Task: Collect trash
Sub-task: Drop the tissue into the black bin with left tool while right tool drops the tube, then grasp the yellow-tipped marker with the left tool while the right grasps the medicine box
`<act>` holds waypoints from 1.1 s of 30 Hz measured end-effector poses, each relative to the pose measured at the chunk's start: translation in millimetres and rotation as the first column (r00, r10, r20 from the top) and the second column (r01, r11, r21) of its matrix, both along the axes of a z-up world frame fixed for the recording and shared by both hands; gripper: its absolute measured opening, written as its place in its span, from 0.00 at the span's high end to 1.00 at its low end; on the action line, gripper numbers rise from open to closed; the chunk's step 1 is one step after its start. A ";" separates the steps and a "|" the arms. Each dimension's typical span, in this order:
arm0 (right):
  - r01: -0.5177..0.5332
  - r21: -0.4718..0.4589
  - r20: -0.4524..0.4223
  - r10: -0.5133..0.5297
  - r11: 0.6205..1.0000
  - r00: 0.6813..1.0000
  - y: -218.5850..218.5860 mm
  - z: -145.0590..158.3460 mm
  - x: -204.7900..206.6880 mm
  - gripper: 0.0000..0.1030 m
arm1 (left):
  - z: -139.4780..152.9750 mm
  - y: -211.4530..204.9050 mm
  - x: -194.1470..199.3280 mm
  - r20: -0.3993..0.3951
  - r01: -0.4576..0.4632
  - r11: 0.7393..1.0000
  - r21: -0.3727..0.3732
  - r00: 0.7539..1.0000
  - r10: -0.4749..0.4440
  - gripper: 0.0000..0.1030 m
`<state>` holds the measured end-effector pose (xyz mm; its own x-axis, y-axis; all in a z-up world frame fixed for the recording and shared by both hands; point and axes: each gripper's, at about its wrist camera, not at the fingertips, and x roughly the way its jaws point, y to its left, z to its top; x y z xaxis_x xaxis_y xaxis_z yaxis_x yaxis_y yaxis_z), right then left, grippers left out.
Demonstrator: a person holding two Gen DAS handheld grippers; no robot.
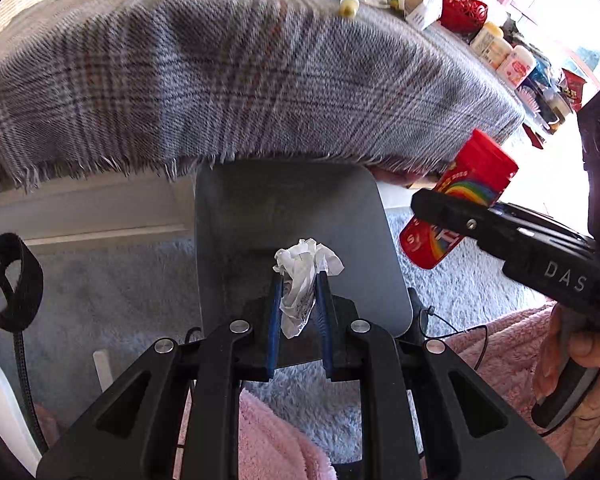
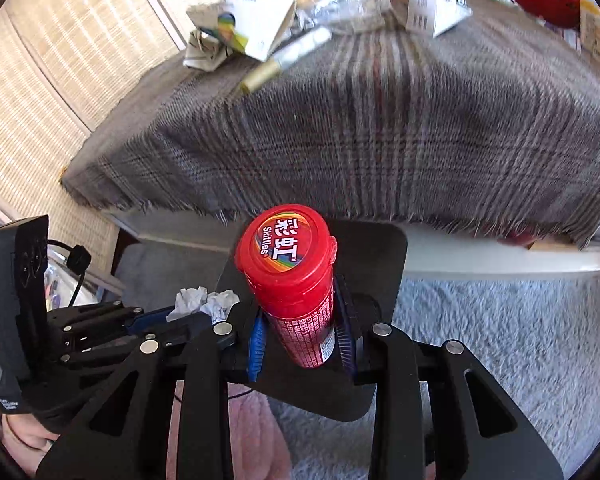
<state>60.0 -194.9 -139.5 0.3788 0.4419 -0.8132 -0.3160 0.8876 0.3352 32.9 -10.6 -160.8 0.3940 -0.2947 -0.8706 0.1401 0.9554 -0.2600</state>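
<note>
My left gripper (image 1: 299,280) is shut on a crumpled white paper wad (image 1: 305,276) and holds it over a grey bin (image 1: 260,208) that stands on the floor under the table edge. My right gripper (image 2: 300,304) is shut on a red Skittles bottle (image 2: 290,276), held upright over the same bin (image 2: 384,264). In the left wrist view the right gripper (image 1: 440,210) and bottle (image 1: 466,192) are to the right of the bin. In the right wrist view the left gripper (image 2: 188,316) with the wad (image 2: 204,302) is at the left.
A table under a grey plaid cloth (image 1: 240,80) stands ahead. On it lie torn paper boxes (image 2: 256,24), a marker pen (image 2: 284,60), a red net (image 1: 460,8) and several bottles (image 1: 500,52). Light blue fluffy carpet (image 2: 500,340) covers the floor. Pink fluffy fabric (image 1: 276,440) is near me.
</note>
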 end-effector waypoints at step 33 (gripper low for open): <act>0.272 0.050 0.119 -0.276 0.961 0.954 -76.2 82.3 59.4 0.20 | 89.0 -3.4 52.3 0.180 0.002 1.000 0.011 0.984 -0.004 0.18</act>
